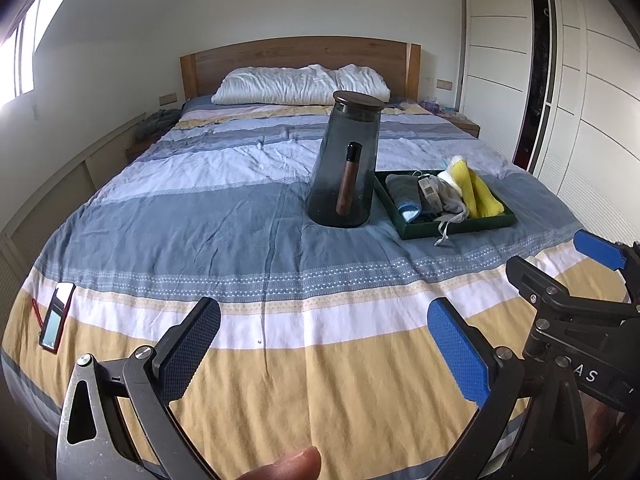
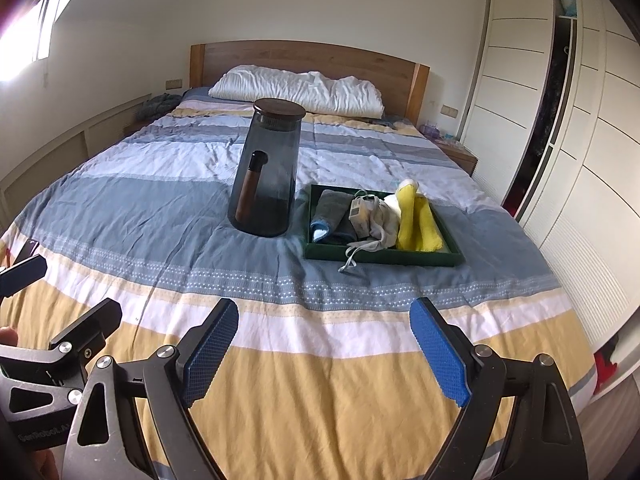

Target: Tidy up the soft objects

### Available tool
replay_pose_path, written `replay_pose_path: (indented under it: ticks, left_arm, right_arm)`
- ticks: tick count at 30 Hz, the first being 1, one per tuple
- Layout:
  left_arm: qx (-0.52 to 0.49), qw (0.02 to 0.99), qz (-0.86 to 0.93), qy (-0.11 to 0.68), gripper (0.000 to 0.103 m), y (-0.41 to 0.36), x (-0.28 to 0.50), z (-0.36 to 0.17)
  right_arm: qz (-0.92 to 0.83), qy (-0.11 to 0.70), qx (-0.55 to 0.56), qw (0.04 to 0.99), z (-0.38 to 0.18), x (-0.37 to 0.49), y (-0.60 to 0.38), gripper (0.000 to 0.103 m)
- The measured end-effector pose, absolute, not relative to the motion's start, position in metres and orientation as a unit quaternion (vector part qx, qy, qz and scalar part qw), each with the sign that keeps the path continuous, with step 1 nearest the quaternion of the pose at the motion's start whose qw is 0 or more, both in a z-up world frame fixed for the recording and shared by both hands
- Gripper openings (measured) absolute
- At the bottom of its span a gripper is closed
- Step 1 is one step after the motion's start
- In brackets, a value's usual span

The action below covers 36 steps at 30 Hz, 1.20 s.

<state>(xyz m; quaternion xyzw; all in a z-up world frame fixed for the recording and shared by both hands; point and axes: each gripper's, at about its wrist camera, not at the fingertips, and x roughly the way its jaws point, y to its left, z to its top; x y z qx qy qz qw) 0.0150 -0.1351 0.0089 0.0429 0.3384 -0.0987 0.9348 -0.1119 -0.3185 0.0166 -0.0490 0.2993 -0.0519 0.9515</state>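
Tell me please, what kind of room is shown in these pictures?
Most likely a home bedroom. A large bed with a striped cover fills the view, white pillows lie against a wooden headboard, and a tall white wardrobe stands along one wall.

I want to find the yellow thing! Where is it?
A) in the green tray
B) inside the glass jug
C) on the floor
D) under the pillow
A: the yellow cloth lies in the green tray on the bed, beside the jug.
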Motion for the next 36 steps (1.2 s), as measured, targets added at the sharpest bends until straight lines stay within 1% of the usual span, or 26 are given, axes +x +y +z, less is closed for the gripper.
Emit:
replay_pose_path:
  ticks: [36]
  left_arm:
    - [0.048,0.936,-0.104,0.334,0.102,-0.1320,0.0095,0.0098]
  right_arm:
    - [-0.055,0.294,-0.052,0.953,0.0150,-0.1177,-0.3205,0.089]
